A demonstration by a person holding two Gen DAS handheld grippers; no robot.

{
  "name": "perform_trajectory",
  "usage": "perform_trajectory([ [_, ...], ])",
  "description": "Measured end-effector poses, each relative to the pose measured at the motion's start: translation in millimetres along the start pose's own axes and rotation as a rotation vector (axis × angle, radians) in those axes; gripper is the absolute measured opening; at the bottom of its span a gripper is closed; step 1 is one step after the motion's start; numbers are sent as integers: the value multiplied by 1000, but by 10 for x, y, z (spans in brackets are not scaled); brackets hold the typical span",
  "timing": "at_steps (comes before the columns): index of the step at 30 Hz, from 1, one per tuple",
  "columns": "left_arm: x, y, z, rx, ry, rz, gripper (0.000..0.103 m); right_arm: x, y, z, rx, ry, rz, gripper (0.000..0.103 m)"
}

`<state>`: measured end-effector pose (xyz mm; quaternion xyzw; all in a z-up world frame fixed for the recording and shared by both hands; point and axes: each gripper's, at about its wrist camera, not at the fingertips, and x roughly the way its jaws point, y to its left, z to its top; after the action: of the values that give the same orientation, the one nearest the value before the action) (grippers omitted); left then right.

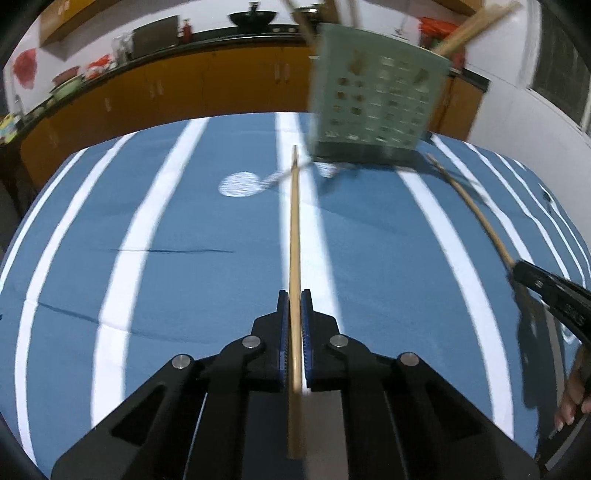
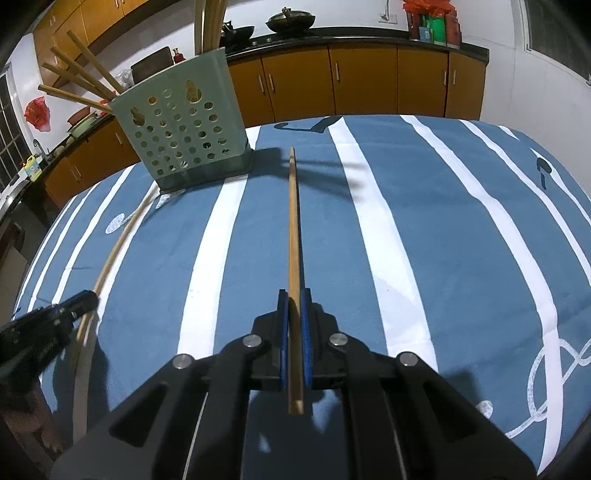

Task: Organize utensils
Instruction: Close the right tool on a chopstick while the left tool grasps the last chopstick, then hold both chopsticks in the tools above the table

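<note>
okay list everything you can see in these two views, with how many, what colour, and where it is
chopstick in the left gripper: 1, light wood, pointing ahead toward the holder
chopstick in the right gripper: 1, light wood, pointing ahead
utensil holder: 1, pale green, perforated, standing at the far side of the table
chopsticks in the holder: several, wood, leaning out of its top
tablecloth: 1, blue with white stripes, covering the table
cabinets: orange-brown, along the wall behind
woks: 2, dark, on the counter
left gripper: 1, black with blue pads, shut
right gripper: 1, black with blue pads, shut
</note>
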<state>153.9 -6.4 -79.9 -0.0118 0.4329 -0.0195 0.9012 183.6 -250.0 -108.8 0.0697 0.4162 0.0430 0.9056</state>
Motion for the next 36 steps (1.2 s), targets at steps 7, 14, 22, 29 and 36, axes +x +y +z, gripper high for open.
perform_trajectory([
  [7, 67, 295, 102, -34, 4, 31, 8, 9, 17, 40, -13, -9, -4, 8],
  [14, 74, 274, 107, -22, -8, 35, 8, 27, 49, 65, -30, -11, -9, 8],
  [22, 73, 279, 108, -33, -9, 35, 8, 96, 65, 78, -51, 4, -35, 8],
  [29, 63, 290, 99, -41, -10, 28, 9, 139, 101, 45, -89, 0, -72, 9],
  [36, 62, 283, 96, -46, -11, 18, 11, 142, 82, 43, -90, 2, -73, 9],
])
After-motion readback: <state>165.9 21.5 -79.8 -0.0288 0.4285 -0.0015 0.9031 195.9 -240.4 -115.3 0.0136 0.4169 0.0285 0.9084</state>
